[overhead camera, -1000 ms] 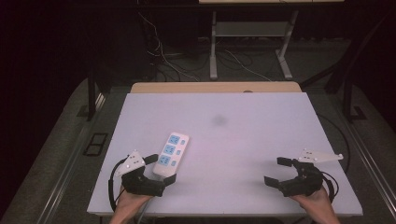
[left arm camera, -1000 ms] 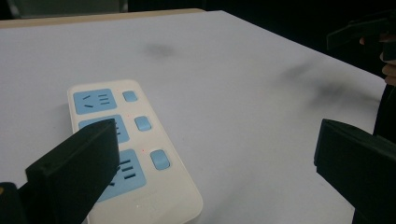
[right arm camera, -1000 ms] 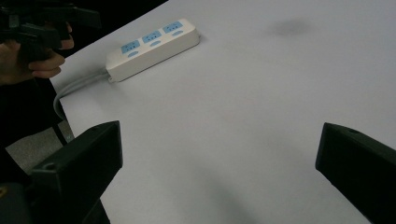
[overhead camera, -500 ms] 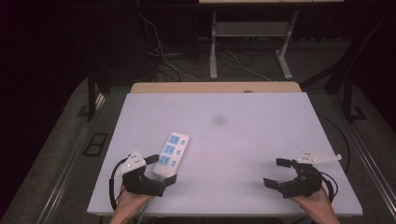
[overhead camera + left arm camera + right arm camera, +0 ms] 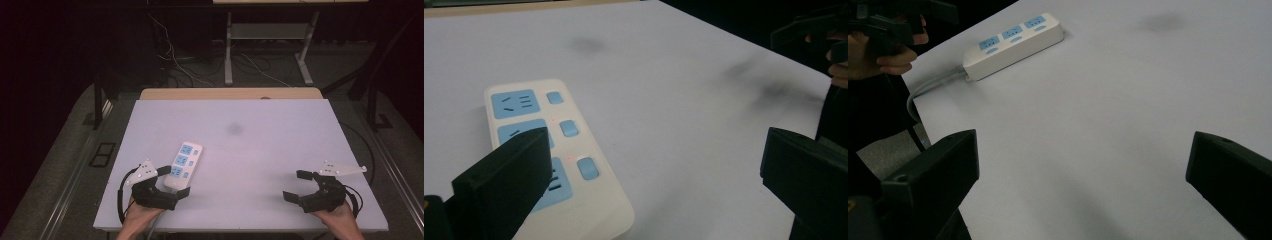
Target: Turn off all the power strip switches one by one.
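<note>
A white power strip (image 5: 183,160) with blue sockets and switches lies on the left part of the white table (image 5: 270,150). My left gripper (image 5: 174,181) is open at the strip's near end. In the left gripper view the power strip (image 5: 569,150) lies low between the wide jaws, and the left jaw covers part of it; I cannot tell whether they touch. My right gripper (image 5: 294,185) stands open near the front right edge with nothing between its fingers. The right gripper view has the power strip (image 5: 1013,37) far off, with its grey cable (image 5: 930,87) running off the table edge.
A dark smudge (image 5: 234,129) marks the table's middle. A wooden strip (image 5: 230,93) runs along the far edge. Beyond it, cables (image 5: 175,65) and a metal stand (image 5: 270,35) sit on the dark floor. The person's left hand (image 5: 883,57) holds the other gripper.
</note>
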`<state>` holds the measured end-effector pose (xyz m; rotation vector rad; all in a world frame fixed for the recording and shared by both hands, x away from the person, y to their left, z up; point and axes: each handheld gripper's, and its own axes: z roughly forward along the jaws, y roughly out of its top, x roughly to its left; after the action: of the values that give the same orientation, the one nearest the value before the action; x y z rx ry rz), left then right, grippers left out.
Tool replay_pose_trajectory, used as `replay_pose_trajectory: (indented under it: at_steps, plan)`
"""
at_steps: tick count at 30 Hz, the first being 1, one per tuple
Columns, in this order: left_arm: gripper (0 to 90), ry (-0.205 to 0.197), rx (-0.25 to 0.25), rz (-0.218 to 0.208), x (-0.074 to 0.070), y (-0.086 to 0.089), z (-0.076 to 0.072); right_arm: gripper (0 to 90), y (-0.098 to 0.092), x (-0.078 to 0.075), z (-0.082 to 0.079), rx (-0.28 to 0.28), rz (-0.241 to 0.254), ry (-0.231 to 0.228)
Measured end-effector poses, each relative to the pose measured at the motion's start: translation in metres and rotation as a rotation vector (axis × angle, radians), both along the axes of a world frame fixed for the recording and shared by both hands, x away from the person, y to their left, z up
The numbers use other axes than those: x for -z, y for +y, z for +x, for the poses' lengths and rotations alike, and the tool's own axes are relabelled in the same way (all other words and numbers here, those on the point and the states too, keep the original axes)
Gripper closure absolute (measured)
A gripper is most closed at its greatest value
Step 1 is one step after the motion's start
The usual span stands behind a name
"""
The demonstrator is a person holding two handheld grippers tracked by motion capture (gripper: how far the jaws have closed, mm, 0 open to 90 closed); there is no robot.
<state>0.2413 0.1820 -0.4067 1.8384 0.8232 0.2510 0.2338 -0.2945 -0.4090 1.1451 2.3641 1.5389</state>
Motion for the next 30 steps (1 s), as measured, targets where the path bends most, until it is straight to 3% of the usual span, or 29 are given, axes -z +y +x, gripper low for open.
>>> replay_pose_trajectory:
  at_steps: [4, 8, 30]
  plan:
    - [0.0, 0.01, 0.005, 0.024, -0.004, -0.001, 0.004, 0.5, -0.002, -0.001, -0.001, 0.004, 0.001, -0.003]
    - [0.0, 0.017, 0.007, 0.009, -0.008, 0.001, 0.008, 0.5, -0.004, -0.001, -0.001, 0.013, -0.001, -0.006]
    - [0.0, 0.068, 0.024, 0.11, -0.022, 0.005, 0.035, 0.5, -0.005, 0.0, -0.002, 0.019, -0.014, 0.001]
